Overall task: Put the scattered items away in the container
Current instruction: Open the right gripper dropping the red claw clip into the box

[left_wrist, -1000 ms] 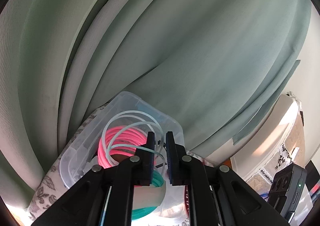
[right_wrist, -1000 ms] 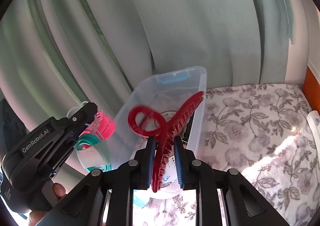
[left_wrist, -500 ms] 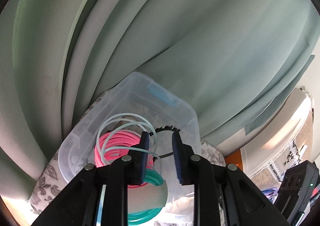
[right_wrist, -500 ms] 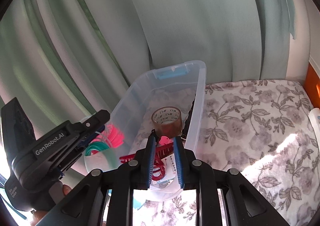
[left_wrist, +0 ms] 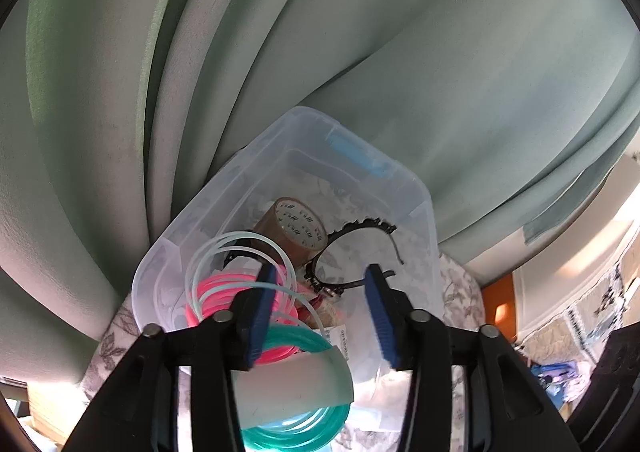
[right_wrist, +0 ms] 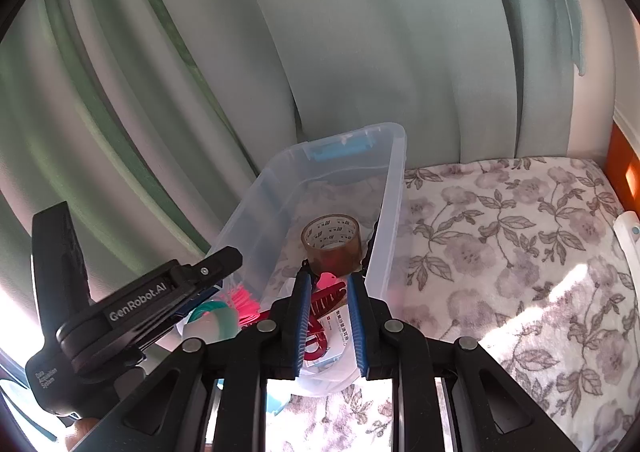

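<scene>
Here, left gripper [left_wrist: 320, 316] jaws opening, nothing pressed between; coiled tubing bundle [left_wrist: 256, 316] just beneath, at near end of clear container [left_wrist: 416, 188], long axis running away. Right gripper [right_wrist: 328, 324] nearly closed, empty, above red hair claw [right_wrist: 324, 304] inside.

Grey-green curtain [right_wrist: 360, 32] in heavy folds behind; floral-print cloth [right_wrist: 500, 252] over surface; sunlight patches on cloth; orange panel [right_wrist: 624, 168] at right edge.
</scene>
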Tool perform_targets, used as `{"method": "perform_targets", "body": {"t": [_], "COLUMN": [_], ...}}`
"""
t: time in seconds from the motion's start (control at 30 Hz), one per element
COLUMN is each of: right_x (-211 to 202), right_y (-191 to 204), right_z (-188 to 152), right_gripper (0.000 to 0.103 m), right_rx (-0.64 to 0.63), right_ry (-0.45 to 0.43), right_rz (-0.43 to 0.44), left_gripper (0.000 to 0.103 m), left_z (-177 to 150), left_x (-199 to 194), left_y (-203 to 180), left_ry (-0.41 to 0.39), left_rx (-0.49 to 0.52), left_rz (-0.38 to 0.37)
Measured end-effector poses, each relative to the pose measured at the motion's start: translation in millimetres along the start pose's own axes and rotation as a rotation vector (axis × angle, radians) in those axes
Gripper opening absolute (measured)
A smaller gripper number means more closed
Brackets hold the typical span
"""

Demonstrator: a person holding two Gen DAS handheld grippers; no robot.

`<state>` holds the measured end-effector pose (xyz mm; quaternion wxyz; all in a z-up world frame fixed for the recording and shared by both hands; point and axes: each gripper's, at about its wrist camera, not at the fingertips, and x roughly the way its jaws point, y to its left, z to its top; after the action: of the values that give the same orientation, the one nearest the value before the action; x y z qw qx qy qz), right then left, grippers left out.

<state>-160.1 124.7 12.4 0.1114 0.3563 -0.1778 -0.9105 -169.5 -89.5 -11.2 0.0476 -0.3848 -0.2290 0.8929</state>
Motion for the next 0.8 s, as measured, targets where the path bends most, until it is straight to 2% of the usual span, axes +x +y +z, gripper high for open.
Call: {"method": "perform_targets", "body": {"t": [0.23, 0.53, 0.63, 0.8], "right_x": [-7.3, -18.7, -24.3, -35.5], "right_y": [-1.8, -10.2, -15.4, -24.6], "right_z": [2.3, 1.8, 0.1, -4.6], "right_gripper": [0.022, 0.022, 0.022, 0.022], "right_rx": [0.010, 0.036, 0.051, 0.068], "right_ry": [-0.016, -0.038, -0.050, -0.070], "right_rz": [0.005, 0.018, 0.025, 0.036], "left_gripper": [0.055, 0.056, 0.063, 0.065], "left_z": [3.2, 4.0, 2.8, 0.4], "left_x": [-5.1, -7.6, -9.4, -12.5], "left_y": [1.8, -4.3, -9.5, -15.2], "left_ry": [0.021, 0.052, 0.055, 0.053], "left_rx": [-0.027, -0.011, 0.009, 0.025], "left_rz": [-0.010, 0.030, 0.046, 0.071]}}
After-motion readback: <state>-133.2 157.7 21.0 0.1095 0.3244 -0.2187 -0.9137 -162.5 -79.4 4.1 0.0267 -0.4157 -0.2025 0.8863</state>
